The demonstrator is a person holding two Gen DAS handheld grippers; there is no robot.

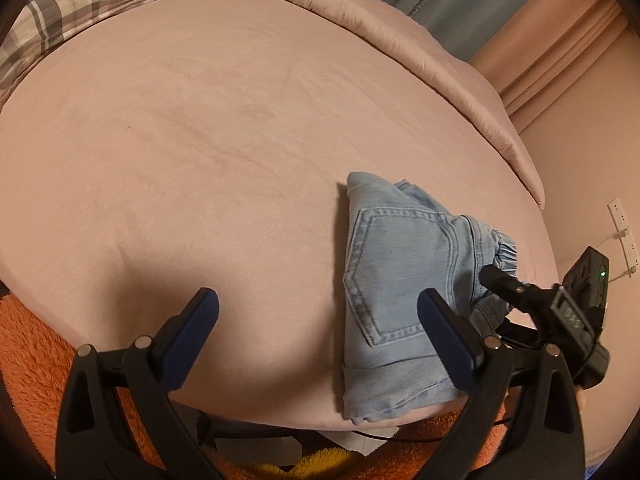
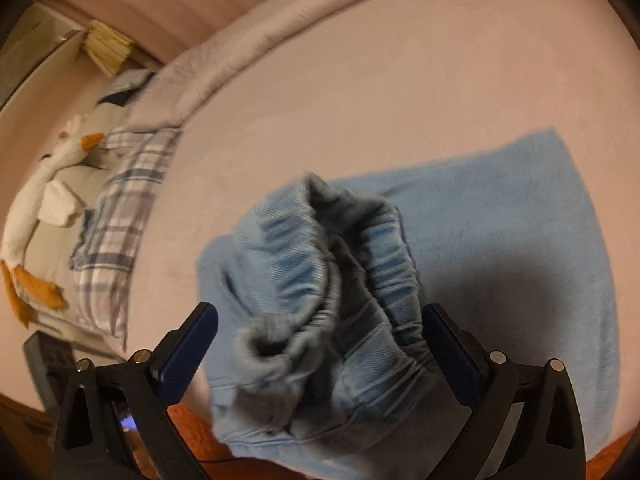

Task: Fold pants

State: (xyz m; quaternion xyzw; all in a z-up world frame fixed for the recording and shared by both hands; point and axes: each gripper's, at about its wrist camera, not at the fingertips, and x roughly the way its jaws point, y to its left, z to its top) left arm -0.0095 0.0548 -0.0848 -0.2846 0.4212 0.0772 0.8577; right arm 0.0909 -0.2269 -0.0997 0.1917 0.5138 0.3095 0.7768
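Observation:
Light blue denim pants [image 1: 394, 280] lie folded into a small bundle on the pink bed, back pocket up, near the bed's front edge. My left gripper [image 1: 318, 316] is open and empty, its right finger [image 1: 444, 328] over the bundle's right side. My right gripper [image 1: 496, 280] shows at the bundle's elastic waistband end. In the right wrist view the gathered waistband [image 2: 332, 280] sits between the wide-open fingers of my right gripper [image 2: 320, 332], close to the camera and blurred; the fingers do not press it.
The pink bed sheet [image 1: 200, 140] spreads wide behind the pants. A plaid pillow [image 1: 80, 4] lies at the far left, also in the right wrist view [image 2: 120, 216] beside a white goose plush [image 2: 44, 188]. An orange fuzzy rug [image 1: 28, 360] lies below the bed edge.

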